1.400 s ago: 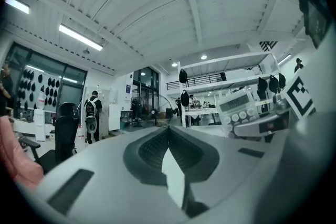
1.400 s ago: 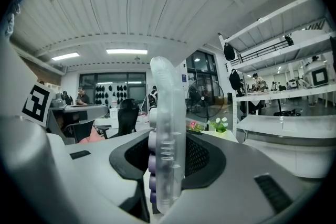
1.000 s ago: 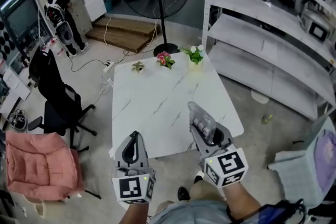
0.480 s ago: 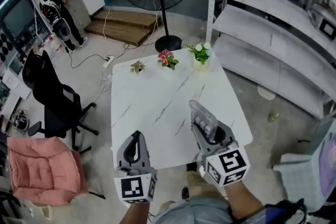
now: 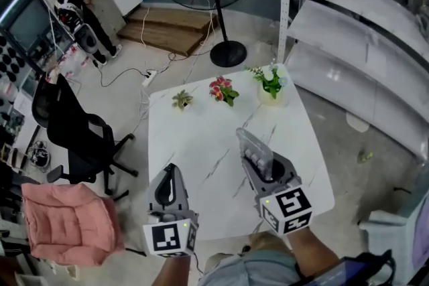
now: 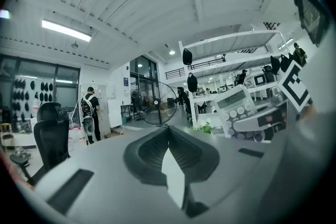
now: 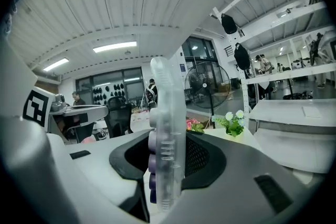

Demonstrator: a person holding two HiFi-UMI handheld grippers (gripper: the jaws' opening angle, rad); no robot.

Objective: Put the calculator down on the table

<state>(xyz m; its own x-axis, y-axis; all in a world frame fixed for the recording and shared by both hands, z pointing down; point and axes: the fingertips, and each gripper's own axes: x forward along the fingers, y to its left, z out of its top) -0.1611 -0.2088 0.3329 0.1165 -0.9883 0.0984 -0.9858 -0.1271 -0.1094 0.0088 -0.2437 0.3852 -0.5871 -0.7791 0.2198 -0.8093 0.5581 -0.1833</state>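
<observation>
Both grippers have come forward with the person since the earlier head view. Then they hung at the near edge of the worktop [image 5: 194, 137]; now they sit over its near part, and the three small flower pots [image 5: 223, 90] along the far edge look closer.

The right gripper [image 5: 267, 169] is clenched on the calculator [image 5: 253, 151]. In its own view the clear-cased calculator [image 7: 167, 149] stands edge-on between the jaws, purple keys facing left, with a pad pressed against each side. From the head view it juts forward out of the gripper over the marble surface. It appears to be carried above the surface rather than resting on it, though the height is hard to judge from above. The left gripper view catches the same calculator [image 6: 237, 110] off to its right, display and round keys visible.

The left gripper [image 5: 170, 177] holds nothing — its jaws are closed together, meeting at the tips in its own view [image 6: 169, 136], and it travels beside the right one, well apart from the calculator.

As for progress, the carry to the worktop looks nearly done, but the putting-down has not begun. By my reading what remains is to lower the right gripper over a bare stretch — there is plenty short of the flower pots — settle the calculator on the surface, then open the jaws and back away.
</observation>
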